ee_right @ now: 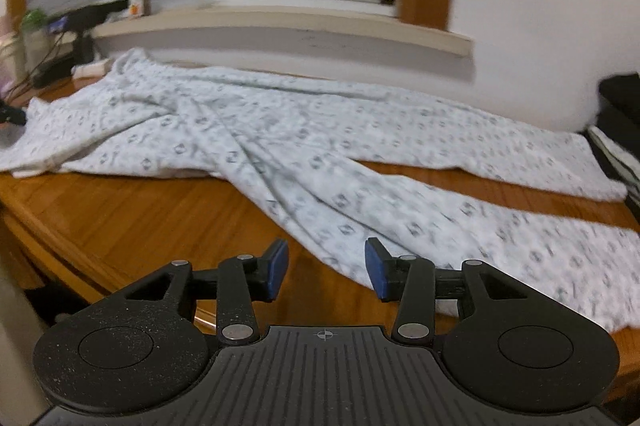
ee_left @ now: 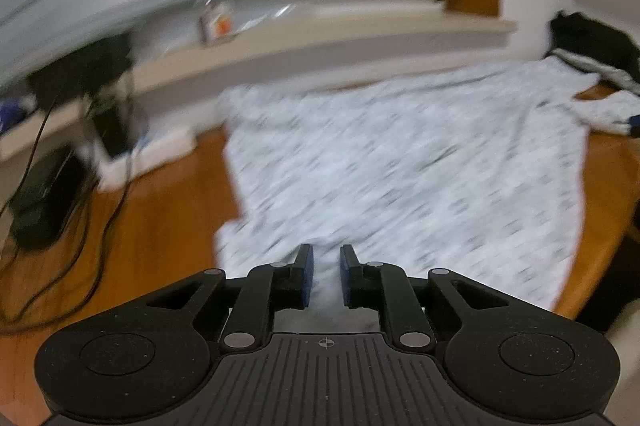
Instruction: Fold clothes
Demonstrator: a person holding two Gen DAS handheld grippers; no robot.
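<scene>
A white garment with a small grey print [ee_left: 400, 161] lies spread on the wooden table [ee_left: 168, 226]. My left gripper [ee_left: 327, 276] is nearly closed on the garment's near edge, with cloth bunched between the blue pads. In the right wrist view the same garment [ee_right: 280, 137] stretches across the table, its two legs [ee_right: 500, 226] running to the right. My right gripper [ee_right: 327, 270] is open and empty, just in front of the near leg's edge, above the table [ee_right: 140, 218].
A window sill [ee_right: 280, 25] with blinds runs behind the table. Black cables and a black box [ee_left: 40, 201] lie at the left. Dark folded clothes [ee_left: 592, 45] sit at the far right. The table's front edge [ee_right: 48, 246] is near my right gripper.
</scene>
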